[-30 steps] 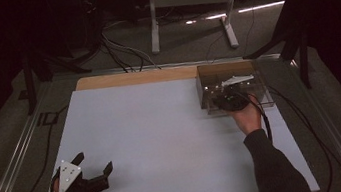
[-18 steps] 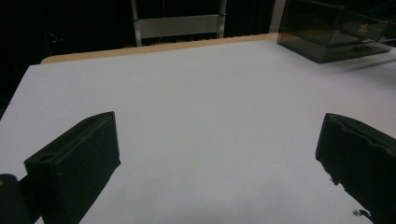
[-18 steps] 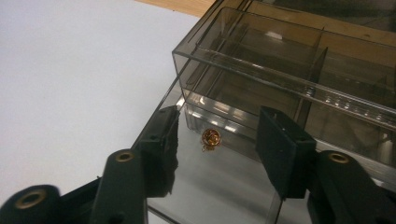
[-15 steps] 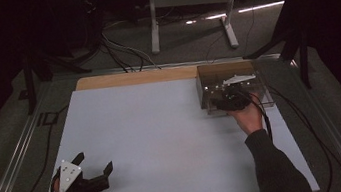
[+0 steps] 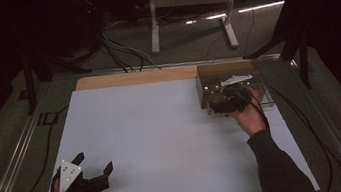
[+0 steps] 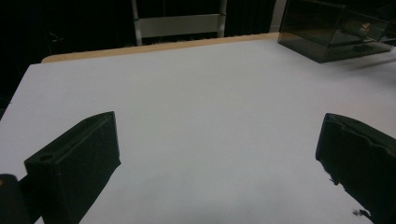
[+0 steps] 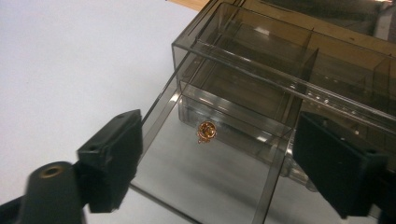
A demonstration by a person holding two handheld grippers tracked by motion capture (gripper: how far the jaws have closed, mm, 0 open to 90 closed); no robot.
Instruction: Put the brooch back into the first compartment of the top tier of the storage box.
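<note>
Small round gold-coloured metal trinket [image 7: 206, 131], sitting on the floor of the smoked transparent plastic organiser box [image 7: 261, 70], right up against the foot of the inner divider wall, in the open front compartment. Dead ahead of the right gripper [image 7: 219, 163], between the lines of its two black jaws and a little beyond their tips, touching neither. Jaws just been opening, now spread wide with nothing pressed between the pads, trinket lying free. No real long axis to speak of: a near-round bead, with a tiny loop or tab poking toward the camera side, too small to read further. From above, right gripper [image 5: 229, 99] tucked inside the box [image 5: 205, 88] at the far right corner of the white table sheet [image 5: 164, 137], clearly the nearer hand. Left gripper [image 5: 93, 170] well apart at the near left, jaws wide, empty, over bare white sheet [image 6: 210, 116]. Likely a drop just made; any re-grasp would mean going straight forward and down.
</note>
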